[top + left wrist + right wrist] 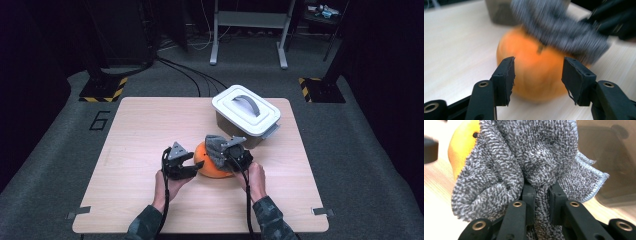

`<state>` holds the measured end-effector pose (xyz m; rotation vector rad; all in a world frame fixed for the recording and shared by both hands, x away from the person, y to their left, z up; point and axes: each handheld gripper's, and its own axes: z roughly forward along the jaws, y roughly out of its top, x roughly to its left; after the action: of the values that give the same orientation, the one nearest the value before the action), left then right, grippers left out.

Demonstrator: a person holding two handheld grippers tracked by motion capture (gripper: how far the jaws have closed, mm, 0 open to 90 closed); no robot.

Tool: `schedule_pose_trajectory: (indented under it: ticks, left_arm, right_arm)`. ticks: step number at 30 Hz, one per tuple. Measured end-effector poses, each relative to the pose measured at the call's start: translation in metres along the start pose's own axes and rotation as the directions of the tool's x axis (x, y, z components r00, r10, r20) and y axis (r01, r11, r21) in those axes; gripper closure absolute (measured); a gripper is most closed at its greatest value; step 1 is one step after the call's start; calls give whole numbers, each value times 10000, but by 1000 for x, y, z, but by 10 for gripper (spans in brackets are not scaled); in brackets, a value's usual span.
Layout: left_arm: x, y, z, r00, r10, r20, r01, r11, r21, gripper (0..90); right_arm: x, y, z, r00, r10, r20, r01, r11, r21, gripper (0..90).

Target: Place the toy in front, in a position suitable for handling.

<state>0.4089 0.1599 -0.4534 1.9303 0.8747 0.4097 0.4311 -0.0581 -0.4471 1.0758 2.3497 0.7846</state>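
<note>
Wiping looks to be the work in hand, and it seems to be in mid-course. At the near middle of the pale wooden table sits a round orange pumpkin-shaped object, and a grey knitted cloth with a light stitched edge is draped over its top and far right side. The right gripper has its black jaws clamped tight on a bunched fold of that cloth, plain to see in the right gripper view, where the fabric bulges out above the pinch and the orange skin peeks out at the upper left. The left gripper sits just left of the orange object, its jaws parted and holding nothing; in the left gripper view the orange body lies beyond the gap between them, apart from both pads, with the blurred cloth over its crown. Behind and to the right, close to the orange object, stands a grey-brown plastic box with a white handled lid, shut. Judging from this, the cloth is already on the surface, while much of the near and left side remains uncovered, so wiping there is likely left to do, probably with the left tongs steadying the object.
</note>
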Motion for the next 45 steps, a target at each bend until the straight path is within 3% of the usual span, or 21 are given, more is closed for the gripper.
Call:
schedule_pose_trajectory:
  ticks: [1,2,4,5,7,11,15,17,24,28,31,33,34,35,39,45]
  left_arm:
    - [-1,4,5,9999,154,-14,-153,9997,180,437]
    - [-1,6,12,9998,203,87,-207,9986,494,444]
    - [1,1,24,9996,156,238,-177,9957,905,452]
    - [2,-3,26,9996,59,268,-82,9962,865,451]
    - [6,-8,25,9993,-236,280,216,9974,693,452]
    - [16,-18,23,9984,-487,271,467,9964,713,456]
    - [22,-26,22,9970,-720,267,699,9948,736,456]
    - [22,-29,23,9962,-817,292,796,9947,657,456]
    - [19,-29,25,9979,-568,311,545,9959,728,456]
    - [15,-13,18,9984,-540,171,520,9937,992,404]
    - [6,5,13,9999,-73,153,62,9973,730,332]
    - [0,13,20,9997,190,177,-205,9956,916,324]
    - [-2,13,27,9995,300,-31,-295,9933,1115,317]
    - [-2,10,32,9995,298,-134,-279,9915,1273,311]
    - [11,-6,33,9995,-261,167,243,9947,1001,326]
    - [18,-16,31,9980,-507,389,470,9949,893,331]
  right_arm:
    - [2,0,-1,9995,305,-47,-304,9995,100,785]
    - [0,0,0,9999,101,-92,-102,9999,-83,785]
    - [-5,-1,-5,9990,442,35,-441,9990,-57,784]
    - [-8,-1,-7,9983,574,76,-573,9982,-197,784]
    - [-15,-1,-17,9959,683,597,-665,9973,-306,783]
    - [-25,2,-30,9943,983,414,-948,9925,-777,781]
    - [-15,2,-15,9967,793,-176,-801,9955,-511,779]
    - [-10,-1,-4,9967,805,-129,-808,9964,-271,778]
    - [-24,-21,6,9909,1347,-73,-1346,9909,101,776]
    - [-21,-21,5,9908,1353,-2,-1353,9908,-4,777]
    - [-17,-18,0,9913,1314,-43,-1315,9911,-189,776]
    - [-14,-16,-2,9922,1243,1,-1242,9919,-270,777]
    - [-12,-16,-3,9920,1265,-16,-1265,9913,-360,777]
    - [-12,-15,-3,9930,1183,-11,-1182,9917,-501,777]
    - [-8,-16,-4,9930,1183,-71,-1184,9880,-996,776]
    - [-9,-19,2,9928,1181,-200,-1192,9902,-734,777]
